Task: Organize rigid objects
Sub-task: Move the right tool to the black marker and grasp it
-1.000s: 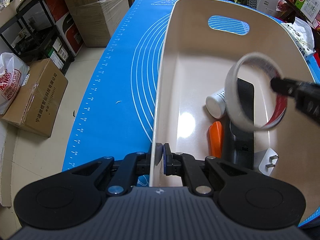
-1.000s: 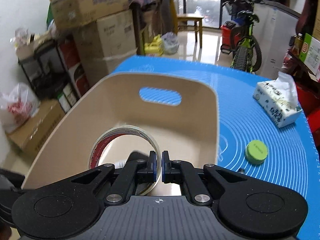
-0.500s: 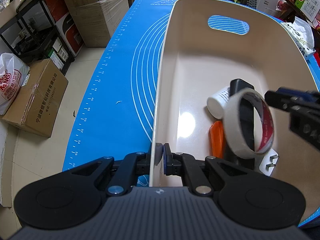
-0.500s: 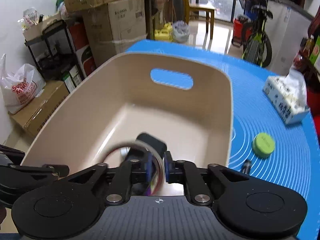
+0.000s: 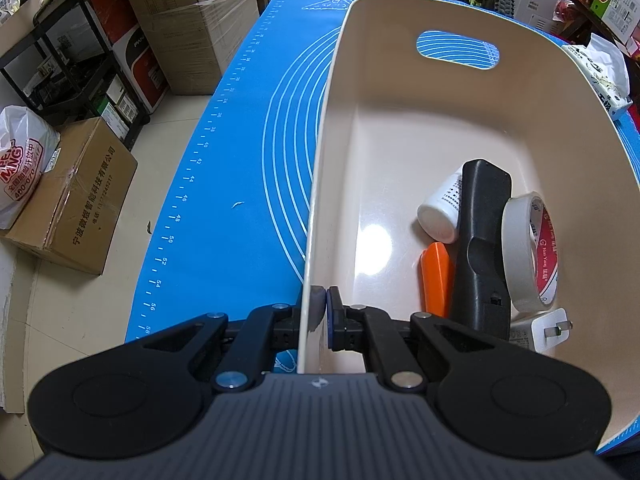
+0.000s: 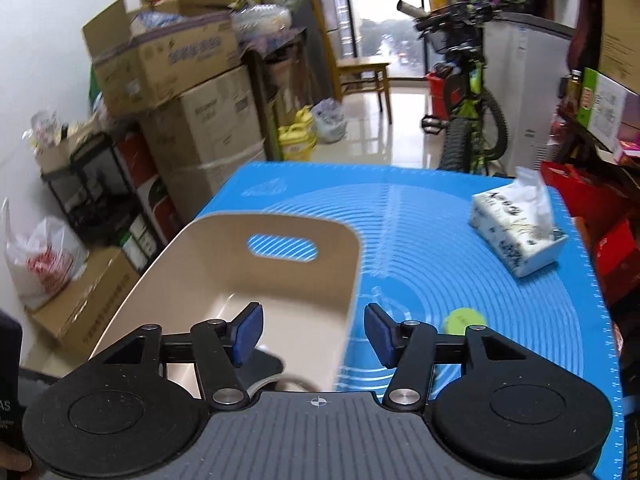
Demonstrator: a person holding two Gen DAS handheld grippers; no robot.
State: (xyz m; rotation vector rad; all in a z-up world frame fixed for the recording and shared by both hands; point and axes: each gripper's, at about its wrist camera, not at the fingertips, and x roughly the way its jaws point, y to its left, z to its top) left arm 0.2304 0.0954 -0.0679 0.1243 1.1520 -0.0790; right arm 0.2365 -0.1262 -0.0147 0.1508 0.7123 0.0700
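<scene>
A beige plastic bin [image 5: 400, 120] stands on the blue mat [image 5: 240, 160]. My left gripper [image 5: 323, 310] is shut on the bin's near left wall. Inside the bin lie a roll of tape [image 5: 530, 246], a black remote [image 5: 482, 248], a white bottle [image 5: 442, 212], an orange object [image 5: 436, 276] and a white plug adapter [image 5: 538, 330]. My right gripper [image 6: 312, 334] is open and empty above the bin's right rim [image 6: 352, 280]. A green cap [image 6: 464, 320] lies on the mat right of the bin.
A tissue pack [image 6: 516, 228] sits on the mat at the far right. Cardboard boxes [image 6: 192, 104] and a black rack [image 5: 60, 64] stand on the floor to the left. A bicycle [image 6: 468, 120] stands behind the table.
My right gripper opened and let go of the tape roll, which now rests in the bin against the remote. The right gripper then rose and drew back. The left gripper has not moved.
</scene>
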